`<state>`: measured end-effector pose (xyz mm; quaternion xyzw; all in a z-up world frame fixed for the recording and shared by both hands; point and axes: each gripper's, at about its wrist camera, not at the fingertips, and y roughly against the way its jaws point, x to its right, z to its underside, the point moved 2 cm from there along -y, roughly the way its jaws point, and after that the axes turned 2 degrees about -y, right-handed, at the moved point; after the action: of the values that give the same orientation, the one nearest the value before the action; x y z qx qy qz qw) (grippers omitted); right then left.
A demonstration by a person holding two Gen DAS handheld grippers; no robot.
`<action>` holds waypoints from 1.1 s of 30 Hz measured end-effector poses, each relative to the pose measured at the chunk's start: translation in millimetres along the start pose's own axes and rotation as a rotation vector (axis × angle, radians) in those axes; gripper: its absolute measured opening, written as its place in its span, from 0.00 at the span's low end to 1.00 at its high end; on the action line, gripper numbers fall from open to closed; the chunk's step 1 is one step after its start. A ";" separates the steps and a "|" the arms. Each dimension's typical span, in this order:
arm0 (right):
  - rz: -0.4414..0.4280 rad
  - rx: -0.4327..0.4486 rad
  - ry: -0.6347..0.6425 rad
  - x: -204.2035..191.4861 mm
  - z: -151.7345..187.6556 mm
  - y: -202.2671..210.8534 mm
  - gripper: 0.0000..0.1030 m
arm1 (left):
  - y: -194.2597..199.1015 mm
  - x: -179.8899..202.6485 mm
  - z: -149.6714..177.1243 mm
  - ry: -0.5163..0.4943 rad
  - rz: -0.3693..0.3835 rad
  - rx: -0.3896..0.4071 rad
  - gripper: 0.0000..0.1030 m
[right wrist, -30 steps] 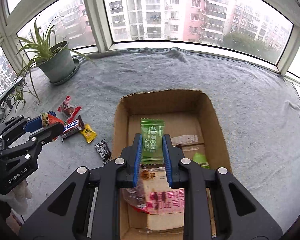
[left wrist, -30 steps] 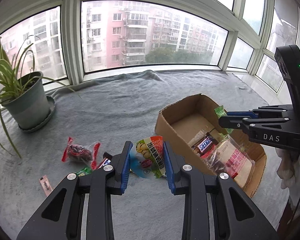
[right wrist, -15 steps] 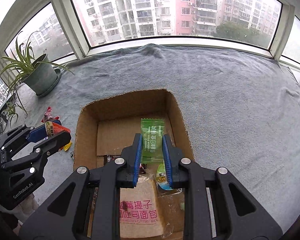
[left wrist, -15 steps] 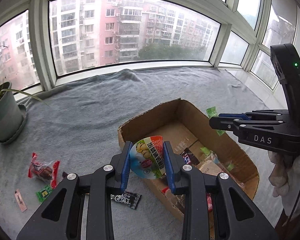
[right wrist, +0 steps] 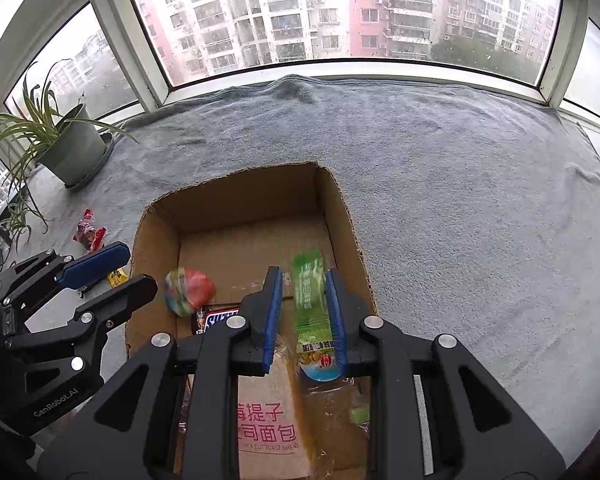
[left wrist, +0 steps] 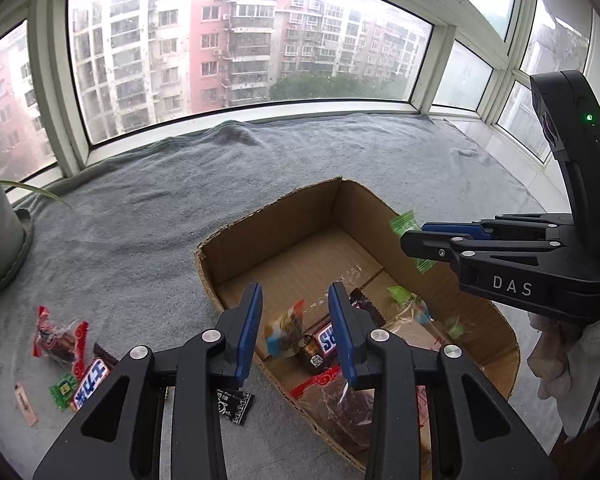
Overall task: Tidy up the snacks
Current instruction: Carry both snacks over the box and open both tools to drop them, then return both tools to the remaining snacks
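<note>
Both tongs are pointed steeply downward, side by side. The left tongs point(left wrist: 296, 330) have just been opened; their blue pads point(left wrist: 249, 330) are parted, and a blurred colourful packet point(left wrist: 285, 334) is seen loose in the gap, clear of both pads. The right tongs point(right wrist: 305, 316) have likewise just been opened; a blurred green sachet point(right wrist: 311, 302) is seen between the pads, seemingly unclamped. A white-gloved hand point(left wrist: 560, 354) is seen behind the right tongs.

Bay windows point(right wrist: 340, 20) face hazy apartment blocks; grey blanket point(right wrist: 440, 160) covers the sill.
</note>
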<state>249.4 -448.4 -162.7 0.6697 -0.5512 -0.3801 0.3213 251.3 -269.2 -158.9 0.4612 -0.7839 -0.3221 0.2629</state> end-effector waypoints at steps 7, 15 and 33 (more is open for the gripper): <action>0.015 0.027 -0.018 -4.0 -0.2 8.1 0.60 | 6.3 -6.2 2.2 0.010 -0.004 0.008 0.46; 0.037 0.054 -0.026 -21.4 1.7 21.0 0.68 | 22.5 -23.9 9.1 0.042 0.003 0.025 0.46; -0.053 0.036 0.021 -145.5 13.3 15.3 0.69 | 75.8 -143.1 66.2 0.189 -0.087 0.000 0.46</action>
<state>215.3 -308.5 -133.9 0.6937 -0.5366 -0.3714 0.3049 224.8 -96.3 -162.0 0.5233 -0.7348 -0.2882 0.3212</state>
